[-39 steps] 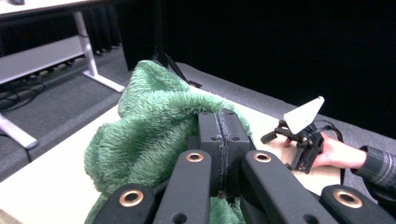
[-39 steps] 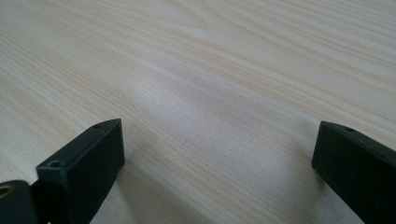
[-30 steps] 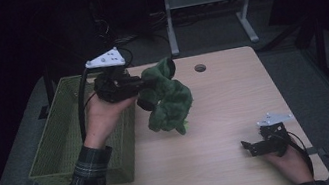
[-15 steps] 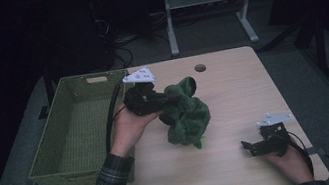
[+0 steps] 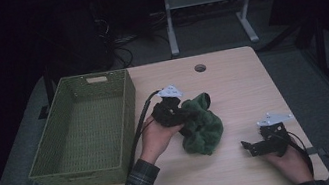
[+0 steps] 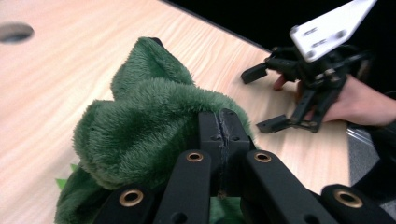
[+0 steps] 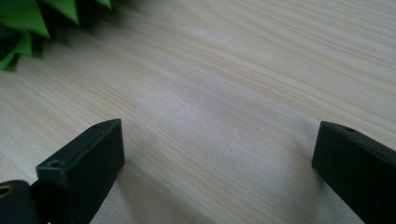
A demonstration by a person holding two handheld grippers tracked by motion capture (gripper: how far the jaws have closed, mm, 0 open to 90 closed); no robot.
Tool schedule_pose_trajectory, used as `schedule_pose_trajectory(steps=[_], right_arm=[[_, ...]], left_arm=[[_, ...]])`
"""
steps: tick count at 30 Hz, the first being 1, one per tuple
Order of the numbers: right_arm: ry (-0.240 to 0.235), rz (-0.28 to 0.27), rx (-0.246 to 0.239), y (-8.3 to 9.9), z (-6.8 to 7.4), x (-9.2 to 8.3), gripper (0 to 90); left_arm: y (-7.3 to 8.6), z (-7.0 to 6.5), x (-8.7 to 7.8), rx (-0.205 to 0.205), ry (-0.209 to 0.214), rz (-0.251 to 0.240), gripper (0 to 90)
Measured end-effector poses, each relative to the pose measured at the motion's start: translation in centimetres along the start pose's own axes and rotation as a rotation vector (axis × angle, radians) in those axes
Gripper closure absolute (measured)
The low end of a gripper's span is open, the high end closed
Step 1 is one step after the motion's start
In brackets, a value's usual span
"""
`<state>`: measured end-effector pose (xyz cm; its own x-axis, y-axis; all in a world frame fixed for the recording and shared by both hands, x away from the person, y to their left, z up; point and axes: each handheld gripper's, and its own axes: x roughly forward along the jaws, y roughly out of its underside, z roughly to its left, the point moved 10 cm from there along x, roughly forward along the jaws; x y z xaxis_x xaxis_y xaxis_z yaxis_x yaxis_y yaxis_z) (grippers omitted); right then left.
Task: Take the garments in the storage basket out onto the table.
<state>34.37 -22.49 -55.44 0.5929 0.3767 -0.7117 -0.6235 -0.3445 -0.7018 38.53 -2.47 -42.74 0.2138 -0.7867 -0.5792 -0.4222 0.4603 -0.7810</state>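
Green plush toy (image 5: pixel 201 126) lay bunched on the wooden table (image 5: pixel 231 81) near its centre, at about 3 o'clock from the green woven basket (image 5: pixel 82 129) and clear of its wall. The toy's form could not be read: in the high view it was a crumpled dark-green mass, and in the left gripper view its fur hid all features, with a few bright green points cut off at the lower left edge. The left gripper (image 5: pixel 172 113) stood at 9 o'clock of the toy; in the left gripper view (image 6: pixel 223 133) its two black jaws were pressed together with a fold of the fur pinched at their tips, though how much cloth lay between the pads was concealed by the pile. The left hand (image 5: pixel 157 137) covered the gripper's body, and its cable ran toward the basket. The right gripper (image 5: pixel 255 146) rested at about 4 o'clock from the toy, well apart from it, held by the right hand (image 5: pixel 288 160) at the table's near edge. In the right gripper view (image 7: pixel 217 158) its jaws stood wide apart over bare wood with nothing between them; green points of the toy (image 7: pixel 28 18) were cut off at the upper left corner. The room beyond the table was too dark to make out.
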Motion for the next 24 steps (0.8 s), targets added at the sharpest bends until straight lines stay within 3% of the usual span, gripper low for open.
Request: schedule_pose_trajectory(steps=[2, 13, 18, 24], right_arm=[[0.0, 0.0, 0.0, 0.0, 0.0, 0.0, 2.0], [-0.001, -0.001, -0.003, 0.2, 0.0, -0.2, 2.0], [-0.001, -0.001, -0.003, 0.2, 0.0, -0.2, 2.0], [-0.001, -0.002, -0.005, 0.2, 0.0, -0.2, 2.0]], left_arm=[[0.5, 0.2, 1.3, -0.014, 0.002, 0.012, 89.8], [2.9, 2.1, 6.5, -0.004, -0.04, 0.082, 88.0], [2.7, 2.7, 6.9, -0.001, -0.048, 0.075, 77.3], [1.9, 1.9, 4.6, 0.037, -0.052, 0.044, 50.0]])
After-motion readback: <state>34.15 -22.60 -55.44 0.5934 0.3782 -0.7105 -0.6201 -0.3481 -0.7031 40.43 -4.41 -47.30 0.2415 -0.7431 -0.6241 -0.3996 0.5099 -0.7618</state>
